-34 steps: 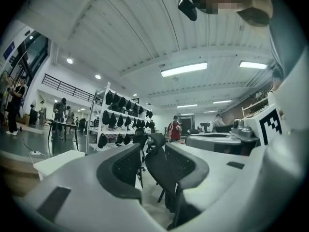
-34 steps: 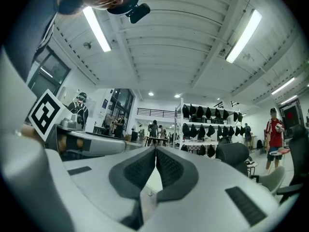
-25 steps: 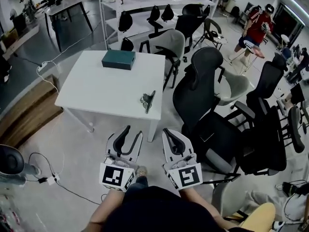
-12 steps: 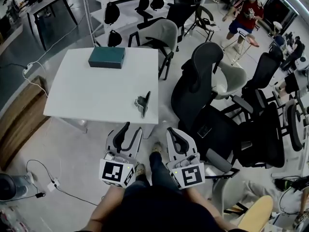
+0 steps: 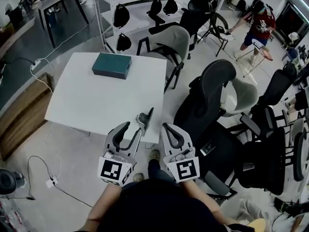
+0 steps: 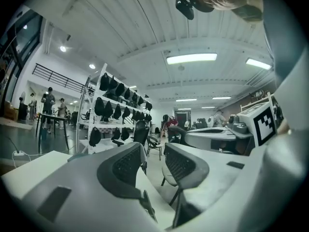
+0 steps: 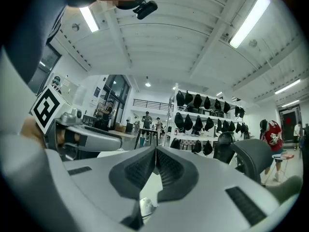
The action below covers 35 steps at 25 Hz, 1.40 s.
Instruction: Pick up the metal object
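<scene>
Two tools noted, both level at the near edge of the counter (image 5: 91, 98). Left tool (image 5: 133, 129): jaws wide apart, empty. Right tool (image 5: 168, 128): jaws closed together, empty. Metal object (image 5: 146, 118) rests on that edge, just ahead, between them.

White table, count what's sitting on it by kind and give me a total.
Teal box: 1
Metal object: 1
Total: 2
</scene>
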Motion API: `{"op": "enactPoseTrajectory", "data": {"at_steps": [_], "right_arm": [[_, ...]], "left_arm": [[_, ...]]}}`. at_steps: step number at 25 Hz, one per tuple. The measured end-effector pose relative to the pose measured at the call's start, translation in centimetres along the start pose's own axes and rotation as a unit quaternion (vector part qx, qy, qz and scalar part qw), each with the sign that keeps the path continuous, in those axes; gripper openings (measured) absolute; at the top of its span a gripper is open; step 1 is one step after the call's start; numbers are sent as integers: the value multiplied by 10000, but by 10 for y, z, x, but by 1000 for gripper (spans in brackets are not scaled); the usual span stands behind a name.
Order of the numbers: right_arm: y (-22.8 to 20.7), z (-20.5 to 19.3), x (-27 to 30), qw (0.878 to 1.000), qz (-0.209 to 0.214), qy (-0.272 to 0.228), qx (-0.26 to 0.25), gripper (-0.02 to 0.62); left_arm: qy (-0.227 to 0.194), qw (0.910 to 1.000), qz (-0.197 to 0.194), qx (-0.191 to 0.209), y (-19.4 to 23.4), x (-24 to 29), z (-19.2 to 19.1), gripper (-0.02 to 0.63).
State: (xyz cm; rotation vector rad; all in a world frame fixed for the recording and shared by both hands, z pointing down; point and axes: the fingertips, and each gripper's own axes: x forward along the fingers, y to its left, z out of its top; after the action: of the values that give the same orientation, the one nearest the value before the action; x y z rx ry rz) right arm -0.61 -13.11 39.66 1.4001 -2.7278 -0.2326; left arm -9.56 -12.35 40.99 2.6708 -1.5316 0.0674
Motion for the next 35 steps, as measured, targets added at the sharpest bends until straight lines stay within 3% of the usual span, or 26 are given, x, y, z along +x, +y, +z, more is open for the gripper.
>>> {"op": "enactPoseTrajectory", "data": {"at_steps": [6,17,22,25,28,35], "right_arm": [[-31,-19,48,9985,542,65,-50,26],[-51,-52,90,9918,1238,307,65,26],[-52,-70,93,9883,1313,690,363,26],[-49,-80,97,9856,1456,814,283,27],[-46,-85,102,9845,1351,1006,492,26],[-48,-89,112,9855,1041,1218,550,26]], "left_arm": [[140,9996,263,0,17,48,-10,140],[778,9958,365,-329,30,94,-55,140],[1278,9908,127,-432,30,102,-84,140],[1476,9875,18,-558,35,109,-101,141],[1695,9829,-146,-698,40,115,-118,140],[2439,9636,-694,-846,48,129,-167,141]]}}
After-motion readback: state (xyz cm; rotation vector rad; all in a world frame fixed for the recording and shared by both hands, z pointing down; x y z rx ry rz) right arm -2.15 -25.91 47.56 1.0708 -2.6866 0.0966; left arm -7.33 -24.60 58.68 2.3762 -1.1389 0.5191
